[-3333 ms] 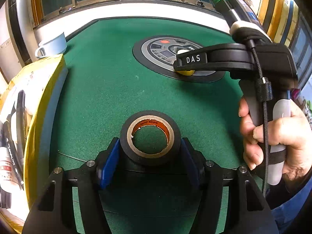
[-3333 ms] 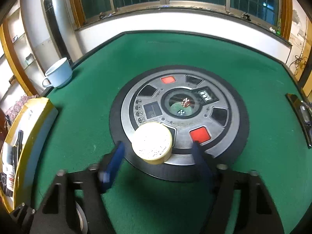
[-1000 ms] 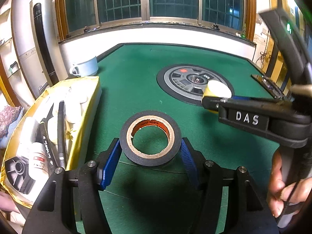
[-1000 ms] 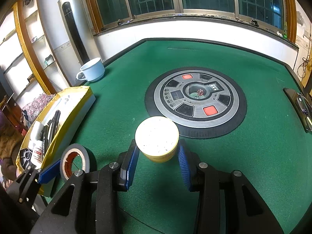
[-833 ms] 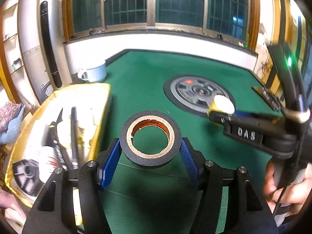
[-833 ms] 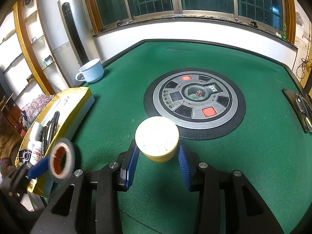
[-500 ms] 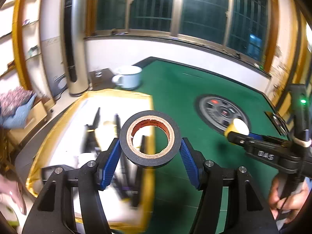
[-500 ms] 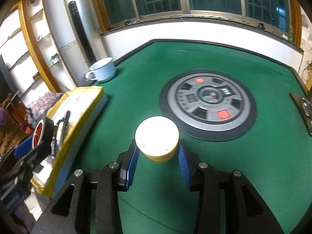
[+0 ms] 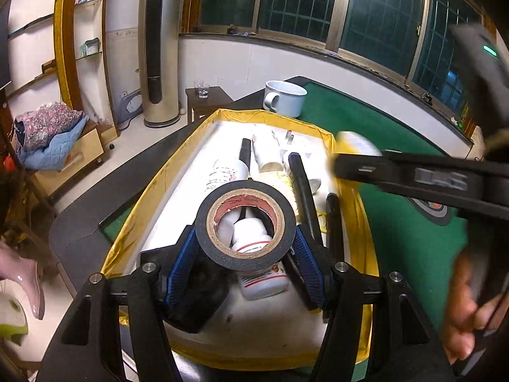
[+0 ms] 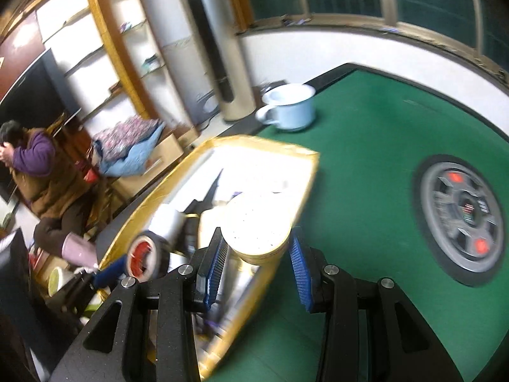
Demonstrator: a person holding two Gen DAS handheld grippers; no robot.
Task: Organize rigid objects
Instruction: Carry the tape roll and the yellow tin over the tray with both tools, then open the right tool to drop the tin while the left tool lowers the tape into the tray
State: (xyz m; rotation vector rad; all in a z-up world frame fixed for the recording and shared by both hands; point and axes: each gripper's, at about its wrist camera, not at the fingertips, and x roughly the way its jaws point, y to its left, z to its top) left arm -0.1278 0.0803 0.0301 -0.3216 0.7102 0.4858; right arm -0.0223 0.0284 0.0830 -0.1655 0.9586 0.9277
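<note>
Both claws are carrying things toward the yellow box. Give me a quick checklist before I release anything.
1. Left claw grips the tape roll: ok.
2. Tape roll is over the yellow box interior: ok.
3. Right claw grips the yellow tin: ok.
4. Tin is fully inside the box rim: not ok, it sits over the rim.
5. Free landing spot under the tape: not ok, a white bottle lies beneath.
6. Drop height: cannot tell.

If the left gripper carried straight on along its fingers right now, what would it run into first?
Most likely the white bottle lying in the yellow box: it shows through the core of the black tape roll held by the left gripper. Depth is hard to judge.
</note>
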